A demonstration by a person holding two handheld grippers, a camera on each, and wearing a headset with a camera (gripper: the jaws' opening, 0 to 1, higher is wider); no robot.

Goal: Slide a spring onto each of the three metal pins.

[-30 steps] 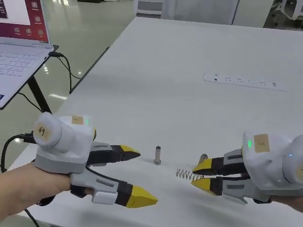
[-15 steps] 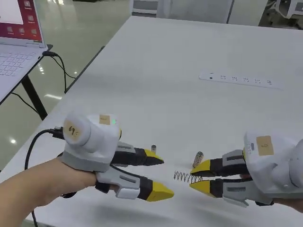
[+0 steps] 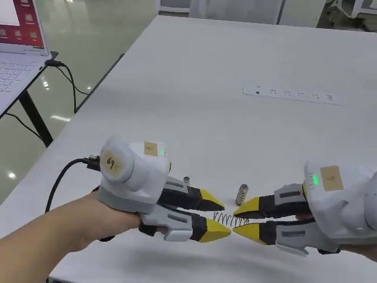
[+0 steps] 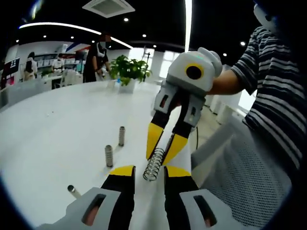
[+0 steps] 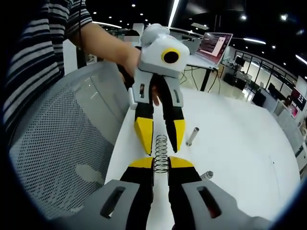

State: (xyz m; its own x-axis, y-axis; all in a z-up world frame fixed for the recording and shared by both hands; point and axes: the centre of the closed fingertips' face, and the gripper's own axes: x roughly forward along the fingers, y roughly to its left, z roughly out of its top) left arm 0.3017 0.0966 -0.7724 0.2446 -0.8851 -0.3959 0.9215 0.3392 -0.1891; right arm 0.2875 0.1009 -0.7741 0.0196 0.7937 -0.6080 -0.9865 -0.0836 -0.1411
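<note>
Yellow-tipped right gripper [image 3: 235, 221] is clamping one end of the spring [image 3: 222, 219] near the front edge of the bench [image 3: 235, 135]. The left gripper [image 3: 227, 218] is holding its jaws partly apart, straddling the spring's free end. A bare pin [image 3: 187, 180] and a sleeved pin [image 3: 241, 193] are standing just behind.

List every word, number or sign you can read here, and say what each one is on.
"69", maybe with one more mark after it: on the end cap of the left gripper.
Left sticker, on top of that gripper: too small to read.
Right sticker, on the right gripper: one handwritten mark, perhaps "9", unsure.
Laptop screen: blurred.
Power strip: marks too small to read.
</note>
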